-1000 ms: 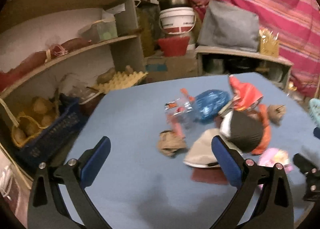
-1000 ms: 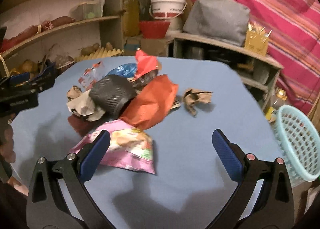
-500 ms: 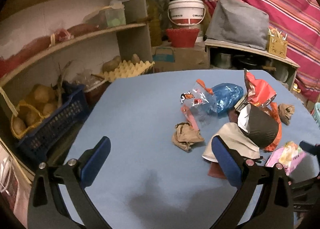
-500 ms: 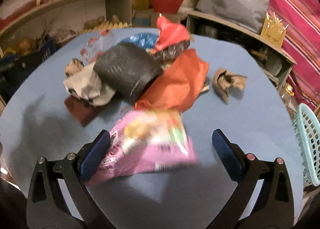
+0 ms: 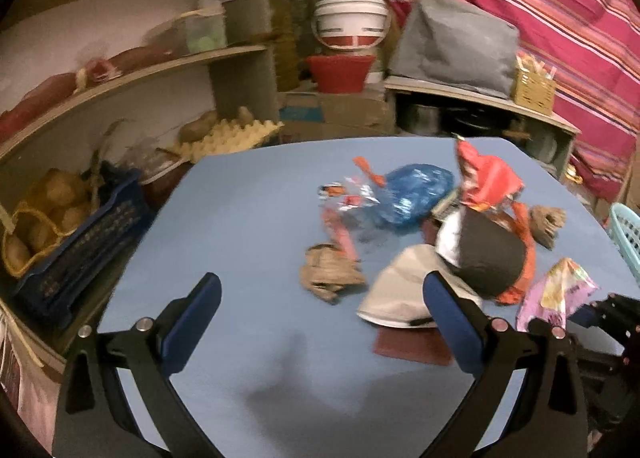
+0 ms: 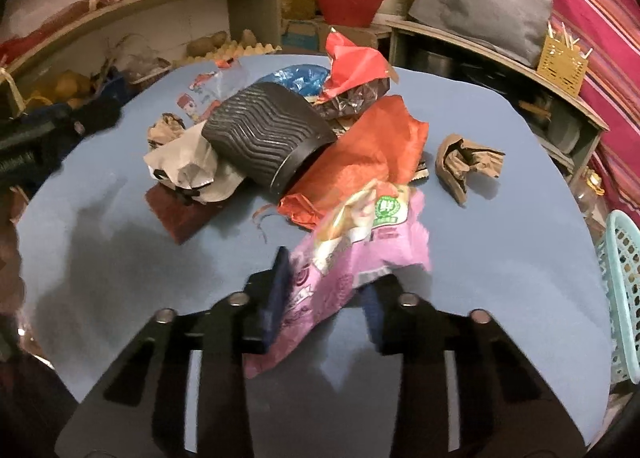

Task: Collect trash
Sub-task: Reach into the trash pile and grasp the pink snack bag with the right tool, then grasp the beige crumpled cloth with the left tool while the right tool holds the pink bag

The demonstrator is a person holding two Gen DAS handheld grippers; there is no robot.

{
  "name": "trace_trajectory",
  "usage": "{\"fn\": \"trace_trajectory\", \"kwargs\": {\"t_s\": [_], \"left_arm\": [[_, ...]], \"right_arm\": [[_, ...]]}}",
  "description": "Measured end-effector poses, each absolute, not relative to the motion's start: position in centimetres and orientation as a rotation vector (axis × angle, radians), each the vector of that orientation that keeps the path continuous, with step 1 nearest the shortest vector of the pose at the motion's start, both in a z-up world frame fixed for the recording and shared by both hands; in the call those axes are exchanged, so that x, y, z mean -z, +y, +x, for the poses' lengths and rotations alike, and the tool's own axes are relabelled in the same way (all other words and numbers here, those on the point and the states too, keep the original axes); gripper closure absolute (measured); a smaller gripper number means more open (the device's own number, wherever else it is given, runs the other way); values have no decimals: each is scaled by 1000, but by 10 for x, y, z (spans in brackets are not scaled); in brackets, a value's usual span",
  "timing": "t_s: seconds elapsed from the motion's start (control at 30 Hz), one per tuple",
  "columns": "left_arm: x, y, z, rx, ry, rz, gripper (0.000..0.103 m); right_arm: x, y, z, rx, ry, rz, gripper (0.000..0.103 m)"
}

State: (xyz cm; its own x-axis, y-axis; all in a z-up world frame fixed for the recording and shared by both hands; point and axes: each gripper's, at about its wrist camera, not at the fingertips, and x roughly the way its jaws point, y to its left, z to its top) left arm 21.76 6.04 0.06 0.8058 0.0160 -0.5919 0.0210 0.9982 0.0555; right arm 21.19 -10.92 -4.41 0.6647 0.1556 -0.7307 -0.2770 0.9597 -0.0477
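Near the table's front, right gripper (image 6: 326, 290) pinches pink wrapper (image 6: 360, 234); thin hold may slip. Left gripper (image 5: 324, 314) gapes, holding nothing.

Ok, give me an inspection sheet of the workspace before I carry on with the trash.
Surface: blue table, wrappers heaped at its middle.
Job's things: pink snack wrapper pinched in the right gripper; orange bag, black ribbed cup on its side, blue bag, two crumpled brown papers; light blue basket at the table's right edge.
Clutter: dark red pad under a white bag.
Grippers: left gripper open, holding nothing; right shut on the wrapper.
Cables: nothing seen.
Surroundings: shelves with produce, white bucket, striped cloth.
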Motion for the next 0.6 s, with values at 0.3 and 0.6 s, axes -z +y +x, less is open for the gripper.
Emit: {"fn": "trace_trajectory", "kwargs": {"t_s": [0.3, 0.6], "left_arm": [[15, 14, 229, 137, 701, 74, 5], [39, 7, 246, 148, 775, 61, 7]], "right_arm": [[32, -150, 211, -211, 787, -160, 84], [26, -196, 205, -158, 785, -67, 84]]}}
